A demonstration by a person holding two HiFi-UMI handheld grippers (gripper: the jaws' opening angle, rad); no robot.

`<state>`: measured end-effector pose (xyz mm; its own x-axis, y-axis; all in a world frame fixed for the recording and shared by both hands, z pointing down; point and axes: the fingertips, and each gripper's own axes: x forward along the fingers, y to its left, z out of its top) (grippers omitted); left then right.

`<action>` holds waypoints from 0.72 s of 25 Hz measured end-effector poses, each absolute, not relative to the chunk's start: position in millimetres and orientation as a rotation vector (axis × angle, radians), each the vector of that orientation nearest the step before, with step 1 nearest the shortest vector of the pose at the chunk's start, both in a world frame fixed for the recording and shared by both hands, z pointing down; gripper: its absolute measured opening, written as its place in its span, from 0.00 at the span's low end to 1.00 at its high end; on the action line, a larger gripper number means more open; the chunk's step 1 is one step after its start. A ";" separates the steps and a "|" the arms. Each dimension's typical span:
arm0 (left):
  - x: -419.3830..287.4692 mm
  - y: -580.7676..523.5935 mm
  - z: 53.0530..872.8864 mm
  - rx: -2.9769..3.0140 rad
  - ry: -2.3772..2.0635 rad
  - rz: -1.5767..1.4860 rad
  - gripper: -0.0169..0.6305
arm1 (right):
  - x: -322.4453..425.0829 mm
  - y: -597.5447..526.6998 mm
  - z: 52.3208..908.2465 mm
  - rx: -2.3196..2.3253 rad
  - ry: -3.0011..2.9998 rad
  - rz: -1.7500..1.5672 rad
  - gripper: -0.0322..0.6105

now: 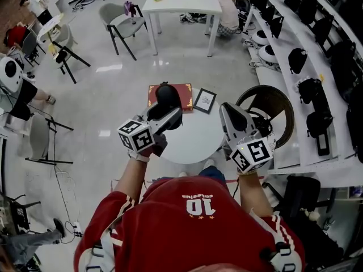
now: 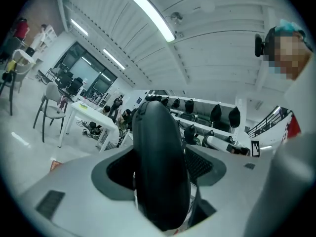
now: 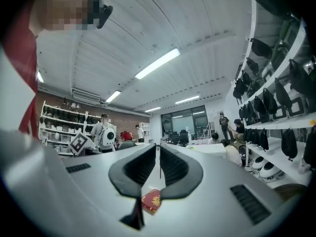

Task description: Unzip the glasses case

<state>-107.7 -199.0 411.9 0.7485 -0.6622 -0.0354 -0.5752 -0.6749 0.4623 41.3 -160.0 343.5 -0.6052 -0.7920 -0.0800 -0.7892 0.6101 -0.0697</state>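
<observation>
The round white bench (image 1: 195,146) lies below. Over its 11 o'clock edge in the head view, the left tongs (image 2: 160,154) stand wide and clamp the black glasses case (image 2: 160,177), held level. The right tongs (image 3: 159,157), at the case's 3 o'clock, are pressed nearly together and empty. The case looks steadied. Next, the right tongs should find the zipper pull, which no view shows, and pinch it.

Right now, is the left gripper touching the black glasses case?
Touching. The left gripper view shows the left gripper with its pads pressed against both sides of the black glasses case, with no gap.
</observation>
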 end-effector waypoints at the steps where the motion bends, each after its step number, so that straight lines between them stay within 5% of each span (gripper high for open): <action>1: -108.7 -198.6 408.7 2.522 -0.946 -0.286 0.51 | 39.9 -158.2 342.4 -1.334 2.731 -0.039 0.08; 18: -113.6 -201.4 339.5 2.536 -0.925 -0.497 0.50 | -1.6 -145.2 349.0 -1.262 2.885 0.068 0.13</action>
